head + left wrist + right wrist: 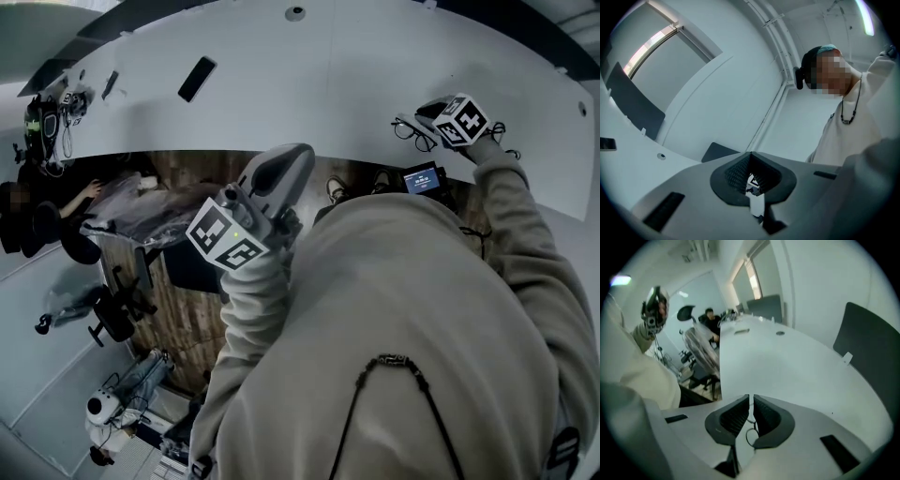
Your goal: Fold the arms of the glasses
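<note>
Right gripper view: ribbed claw (751, 401) grips round-rimmed glasses (750, 436).

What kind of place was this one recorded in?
Most likely an open-plan office or lab workspace: a long curved white desk, dark divider panels along its edge, office chairs on a wood-look floor, and another person seated further along.

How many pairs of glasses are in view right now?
1. The black thin-framed glasses are at the right gripper, above the white table at its right end, rim between its jaws. More could hide behind the person's shoulder.
</note>
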### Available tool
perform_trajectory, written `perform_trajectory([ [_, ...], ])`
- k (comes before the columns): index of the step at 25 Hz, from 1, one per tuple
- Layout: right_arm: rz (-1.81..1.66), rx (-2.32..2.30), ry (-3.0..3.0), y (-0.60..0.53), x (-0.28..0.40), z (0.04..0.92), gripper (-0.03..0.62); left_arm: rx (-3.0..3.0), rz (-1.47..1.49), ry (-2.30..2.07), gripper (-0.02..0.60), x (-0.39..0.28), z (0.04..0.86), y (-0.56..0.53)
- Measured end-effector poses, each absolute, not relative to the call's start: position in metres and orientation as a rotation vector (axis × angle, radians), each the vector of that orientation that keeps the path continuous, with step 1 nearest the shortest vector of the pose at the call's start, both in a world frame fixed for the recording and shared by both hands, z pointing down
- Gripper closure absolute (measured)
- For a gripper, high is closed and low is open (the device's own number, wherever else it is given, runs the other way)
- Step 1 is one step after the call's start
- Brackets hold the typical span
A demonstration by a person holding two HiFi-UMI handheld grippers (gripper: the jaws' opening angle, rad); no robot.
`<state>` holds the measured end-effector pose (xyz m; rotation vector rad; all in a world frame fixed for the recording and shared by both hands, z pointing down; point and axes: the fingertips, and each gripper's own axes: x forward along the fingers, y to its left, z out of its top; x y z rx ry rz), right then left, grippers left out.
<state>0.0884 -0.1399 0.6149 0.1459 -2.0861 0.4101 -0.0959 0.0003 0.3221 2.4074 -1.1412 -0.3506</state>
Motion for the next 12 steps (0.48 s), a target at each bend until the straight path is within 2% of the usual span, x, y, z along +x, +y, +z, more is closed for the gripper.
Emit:
perform_trajectory([
  [4, 0.573, 0.251, -2.337, -0.151, 0.083, 0.57, 0.568, 2.439, -0.319, -1.08, 0.577, -0.088, 0.328, -0.011],
  [12, 0.678, 0.464, -2.574, -0.149, 0.112, 0.494, 0.572, 2.487, -0.271, -0.942, 0.577, -0.064, 0.334, -0.028],
])
